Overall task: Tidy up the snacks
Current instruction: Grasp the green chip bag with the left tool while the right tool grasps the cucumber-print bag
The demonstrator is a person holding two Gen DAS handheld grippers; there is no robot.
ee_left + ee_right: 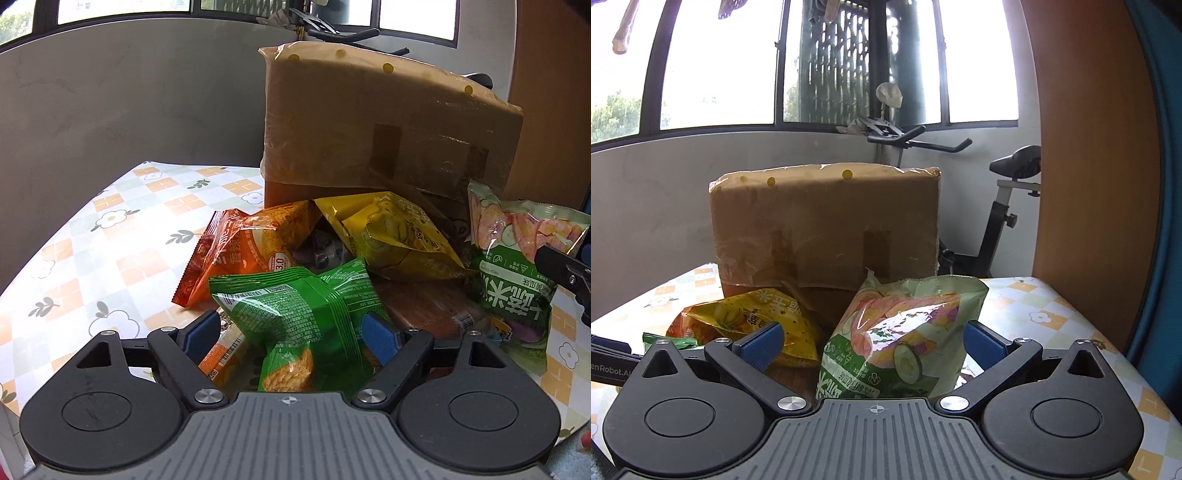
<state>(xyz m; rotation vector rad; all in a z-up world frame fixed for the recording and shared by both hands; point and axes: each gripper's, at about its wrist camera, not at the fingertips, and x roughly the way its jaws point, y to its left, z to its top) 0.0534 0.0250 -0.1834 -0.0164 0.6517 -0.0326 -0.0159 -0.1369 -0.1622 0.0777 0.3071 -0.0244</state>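
Both my grippers straddle packets with pads apart, gripping nothing yet: left gripper (295,328) around the crinkly green foil snack bag (295,306), right gripper (873,341) around the pale-green vegetable-crisp pouch (897,332), leaning by the brown cardboard box (827,225).

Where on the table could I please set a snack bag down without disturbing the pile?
The tablecloth is bare left of the orange packet and the cardboard box, and there is another free strip right of the pale green packet. In front of the box it is crowded.
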